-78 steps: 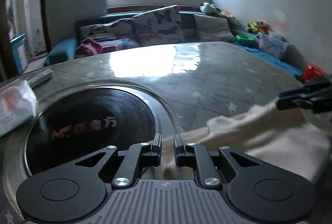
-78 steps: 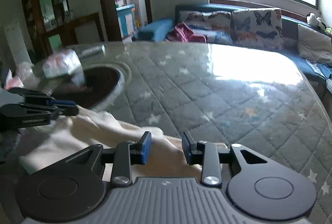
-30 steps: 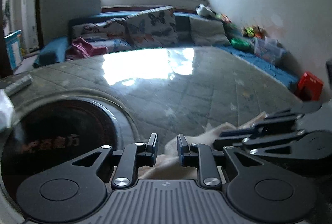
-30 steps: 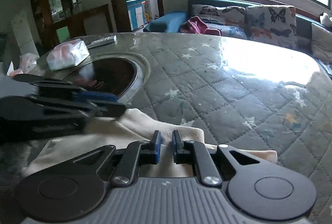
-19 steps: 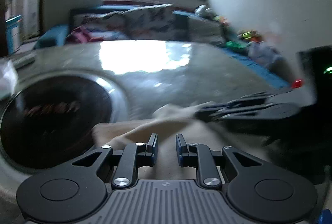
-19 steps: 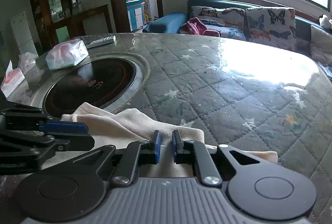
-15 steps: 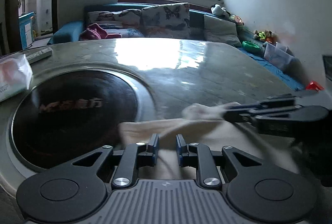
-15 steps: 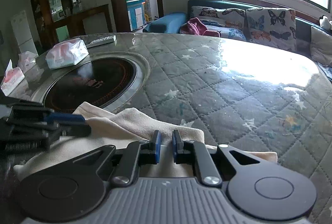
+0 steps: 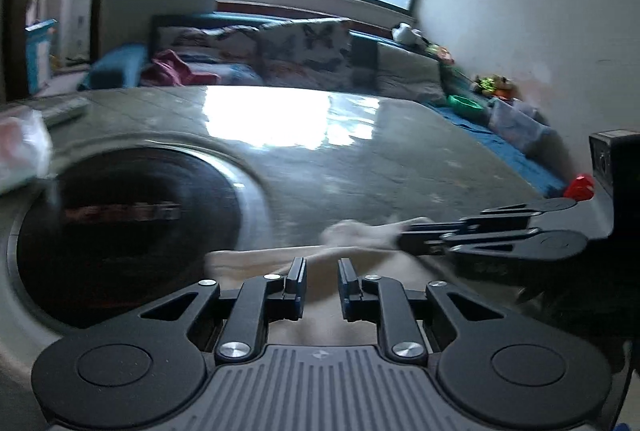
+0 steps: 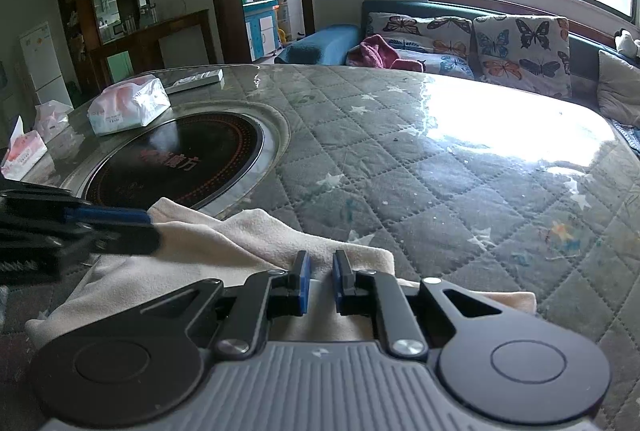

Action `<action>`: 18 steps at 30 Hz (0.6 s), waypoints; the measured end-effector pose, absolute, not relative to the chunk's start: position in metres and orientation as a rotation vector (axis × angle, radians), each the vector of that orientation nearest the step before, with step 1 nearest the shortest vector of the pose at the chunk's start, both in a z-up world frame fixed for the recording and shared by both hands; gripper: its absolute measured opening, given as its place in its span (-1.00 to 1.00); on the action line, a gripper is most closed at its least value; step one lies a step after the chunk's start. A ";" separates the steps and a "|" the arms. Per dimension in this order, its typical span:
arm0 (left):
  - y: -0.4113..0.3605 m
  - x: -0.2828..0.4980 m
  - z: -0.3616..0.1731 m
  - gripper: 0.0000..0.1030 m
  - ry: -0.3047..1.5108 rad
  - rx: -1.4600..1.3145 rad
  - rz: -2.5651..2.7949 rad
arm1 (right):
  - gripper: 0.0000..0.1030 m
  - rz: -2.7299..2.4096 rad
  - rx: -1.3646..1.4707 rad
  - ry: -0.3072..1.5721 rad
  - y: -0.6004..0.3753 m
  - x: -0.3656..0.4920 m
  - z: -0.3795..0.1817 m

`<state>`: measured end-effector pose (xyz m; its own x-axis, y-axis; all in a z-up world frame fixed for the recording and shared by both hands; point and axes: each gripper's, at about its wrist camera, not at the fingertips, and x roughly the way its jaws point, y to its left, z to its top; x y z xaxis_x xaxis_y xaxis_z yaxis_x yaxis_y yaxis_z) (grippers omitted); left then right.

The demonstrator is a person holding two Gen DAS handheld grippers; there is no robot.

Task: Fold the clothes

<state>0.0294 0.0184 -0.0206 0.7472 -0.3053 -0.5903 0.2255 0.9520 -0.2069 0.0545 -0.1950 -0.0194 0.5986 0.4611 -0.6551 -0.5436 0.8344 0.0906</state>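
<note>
A cream garment (image 10: 224,251) lies bunched at the near edge of the quilted table, beside the round black hob. It also shows in the left wrist view (image 9: 360,235). My right gripper (image 10: 319,273) sits over the cloth's right part, its jaws nearly together with a narrow gap and a fold of cloth between the pads. My left gripper (image 9: 319,277) is low over the cloth's left end, jaws a little apart, cloth under them. Each gripper shows side-on in the other's view, the left (image 10: 132,227) and the right (image 9: 416,237), both resting on the cloth.
A round black induction hob (image 10: 180,159) is set in the table (image 10: 440,171) to the left. Tissue packs (image 10: 128,105) and a remote (image 10: 196,77) lie beyond it. A sofa with butterfly cushions (image 10: 520,43) stands behind the table. The left view is motion-blurred.
My left gripper swung over to the right gripper with cloth, then back to the left end. The cloth now lies doubled and bunched. The right gripper narrowed early on, then held still.
</note>
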 end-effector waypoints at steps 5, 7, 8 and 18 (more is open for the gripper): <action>0.003 0.052 -0.032 -0.66 0.724 -0.140 -0.283 | -0.74 0.584 -0.133 0.726 -0.195 0.054 -0.017; 0.002 0.054 -0.032 -0.66 0.729 -0.135 -0.275 | -0.68 0.584 -0.116 0.728 -0.199 0.052 -0.013; 0.001 0.054 -0.032 -0.66 0.731 -0.130 -0.273 | -0.68 0.586 -0.107 0.726 -0.202 0.049 -0.010; -0.004 0.052 -0.034 -0.65 0.720 -0.108 -0.260 | -0.68 0.735 -0.212 0.654 -0.219 -0.035 0.012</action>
<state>0.0524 -0.0038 -0.0336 0.7212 -0.2717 -0.6373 0.1976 0.9624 -0.1866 -0.0353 -0.2190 0.0116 0.5557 0.5536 -0.6203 -0.6807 0.7313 0.0428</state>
